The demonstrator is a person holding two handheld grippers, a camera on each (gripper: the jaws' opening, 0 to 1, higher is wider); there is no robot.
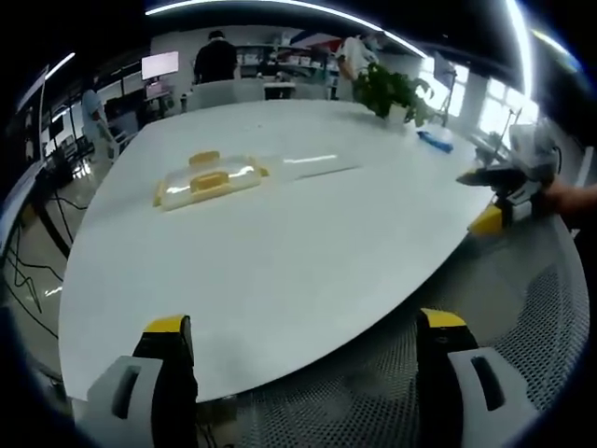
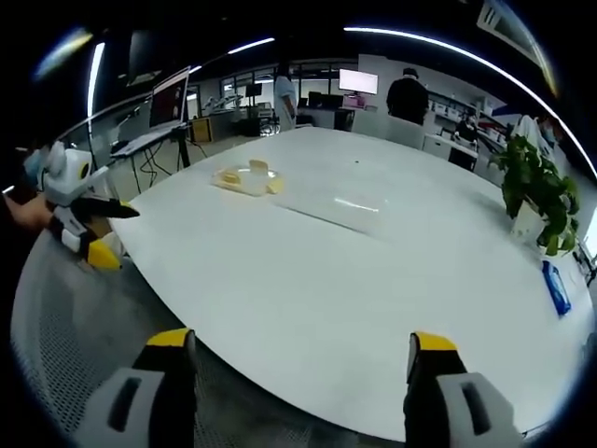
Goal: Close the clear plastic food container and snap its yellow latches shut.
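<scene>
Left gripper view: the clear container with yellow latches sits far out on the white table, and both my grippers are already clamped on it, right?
Not clamped. In the left gripper view the container sits far out on the white table, but the left gripper is open and well short of it; the right gripper is too.

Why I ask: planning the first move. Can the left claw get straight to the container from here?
Probably yes. The container lies alone on the white table, with bare tabletop between it and the open left claw. It is far across the table, so the person must reach well forward.
</scene>
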